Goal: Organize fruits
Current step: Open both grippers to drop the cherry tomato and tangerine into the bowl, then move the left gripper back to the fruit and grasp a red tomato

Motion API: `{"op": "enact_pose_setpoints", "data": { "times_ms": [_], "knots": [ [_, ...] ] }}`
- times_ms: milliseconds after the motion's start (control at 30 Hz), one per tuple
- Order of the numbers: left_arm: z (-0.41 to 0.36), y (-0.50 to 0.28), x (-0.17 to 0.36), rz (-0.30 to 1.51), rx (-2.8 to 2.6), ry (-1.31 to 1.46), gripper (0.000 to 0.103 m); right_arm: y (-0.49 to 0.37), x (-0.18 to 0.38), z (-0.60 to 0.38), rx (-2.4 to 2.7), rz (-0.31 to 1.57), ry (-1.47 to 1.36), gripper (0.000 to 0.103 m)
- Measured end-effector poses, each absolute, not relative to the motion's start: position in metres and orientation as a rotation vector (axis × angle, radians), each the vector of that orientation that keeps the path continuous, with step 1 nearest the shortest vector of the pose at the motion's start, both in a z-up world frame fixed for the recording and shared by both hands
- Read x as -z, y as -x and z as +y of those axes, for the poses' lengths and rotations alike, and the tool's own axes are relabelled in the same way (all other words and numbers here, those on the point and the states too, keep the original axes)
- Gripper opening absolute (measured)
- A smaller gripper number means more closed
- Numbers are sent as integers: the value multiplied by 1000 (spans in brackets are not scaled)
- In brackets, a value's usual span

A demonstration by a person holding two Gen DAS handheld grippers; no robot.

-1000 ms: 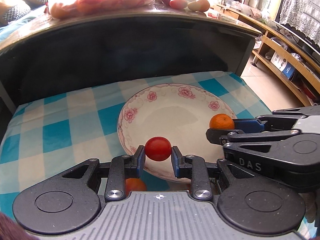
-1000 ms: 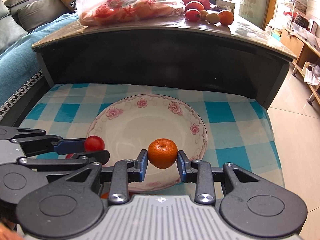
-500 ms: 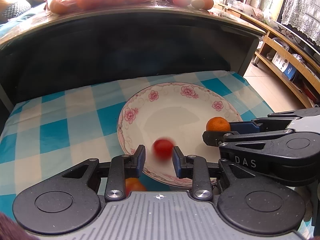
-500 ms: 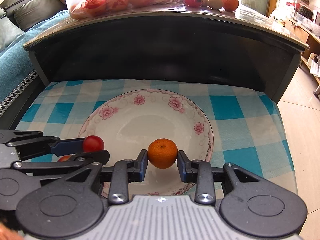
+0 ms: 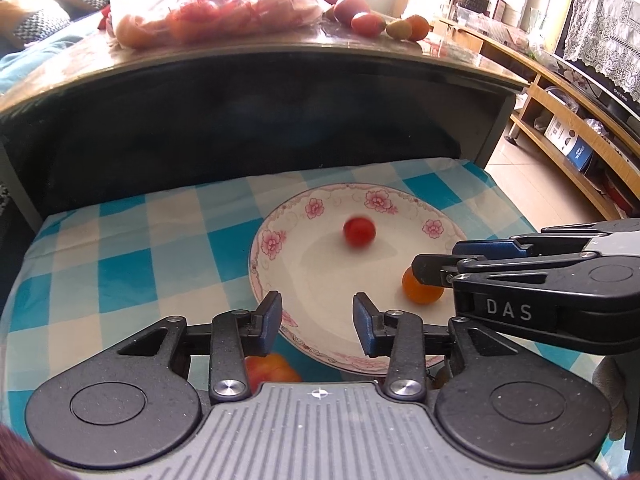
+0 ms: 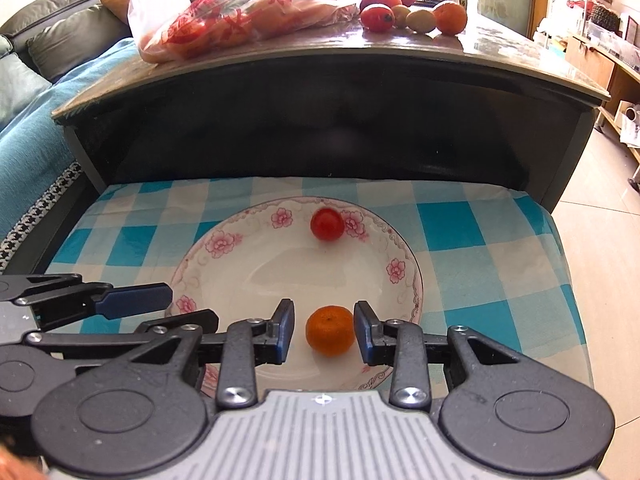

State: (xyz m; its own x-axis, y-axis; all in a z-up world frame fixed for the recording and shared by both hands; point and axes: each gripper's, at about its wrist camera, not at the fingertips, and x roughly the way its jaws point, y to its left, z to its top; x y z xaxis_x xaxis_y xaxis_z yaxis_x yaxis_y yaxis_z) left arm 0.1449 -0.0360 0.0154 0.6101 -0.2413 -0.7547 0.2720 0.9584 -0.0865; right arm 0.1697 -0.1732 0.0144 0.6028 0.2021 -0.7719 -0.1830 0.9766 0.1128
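A white plate with pink flowers [image 5: 272,240] [image 6: 400,268] lies on a blue checked cloth. A small red tomato [image 5: 359,231] [image 6: 327,224] is loose in the plate's far part, blurred in the left wrist view. My left gripper [image 5: 318,320] [image 6: 192,306] hovers over the plate's near rim, its jaws opening with nothing between them. A small orange [image 6: 330,330] [image 5: 420,292] rests on the plate floor. My right gripper [image 6: 323,330] [image 5: 436,256] straddles it from above, with a gap showing at the left pad.
An orange-red fruit [image 5: 268,366] lies on the cloth under my left gripper, beside the plate. Behind the cloth rises a dark table; on its top are a plastic bag of fruit [image 6: 240,12] and several loose fruits [image 6: 416,16]. Bare floor lies to the right.
The left jaws opened, and the tomato dropped and rolled to the plate's far side. The orange left the right gripper's pads and now sits on the plate.
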Motion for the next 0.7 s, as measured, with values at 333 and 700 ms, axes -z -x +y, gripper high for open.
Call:
{"op": "enact_pose_setpoints", "data": {
  "times_ms": [333, 700],
  "knots": [
    [-26, -126, -30, 853, 284, -38, 50, -146, -32, -177, -224, 868, -37, 35],
    [-14, -97, -36, 856, 273, -29, 52, -108, -41, -174, -236, 867, -37, 35]
  ]
}}
